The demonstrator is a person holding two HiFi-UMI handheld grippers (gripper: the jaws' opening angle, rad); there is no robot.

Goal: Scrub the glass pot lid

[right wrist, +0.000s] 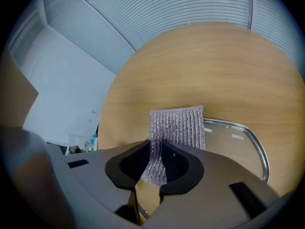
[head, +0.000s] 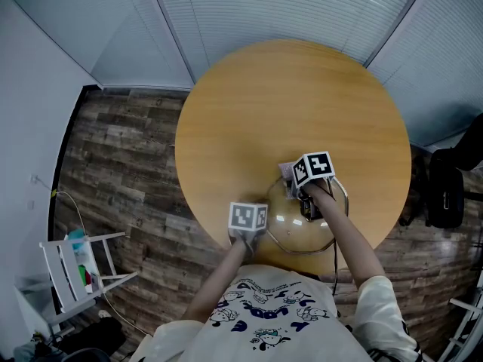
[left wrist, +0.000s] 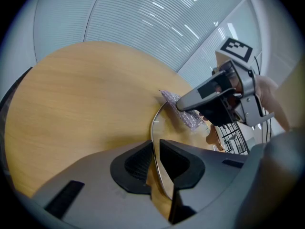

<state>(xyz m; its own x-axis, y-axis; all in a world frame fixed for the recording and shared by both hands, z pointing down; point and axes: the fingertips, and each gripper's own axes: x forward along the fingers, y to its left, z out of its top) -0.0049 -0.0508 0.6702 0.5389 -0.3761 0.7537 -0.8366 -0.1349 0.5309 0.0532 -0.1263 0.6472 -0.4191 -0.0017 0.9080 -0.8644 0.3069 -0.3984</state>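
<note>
The glass pot lid with a metal rim lies near the front edge of the round wooden table. My left gripper is shut on the lid's rim at its left side. My right gripper is shut on a silvery mesh scrubbing cloth, which hangs over the far part of the glass lid. In the left gripper view the scrubbing cloth rests on the lid under the right gripper.
A white folding rack stands on the wood floor at the left. A dark chair sits to the right of the table. Window blinds run along the back.
</note>
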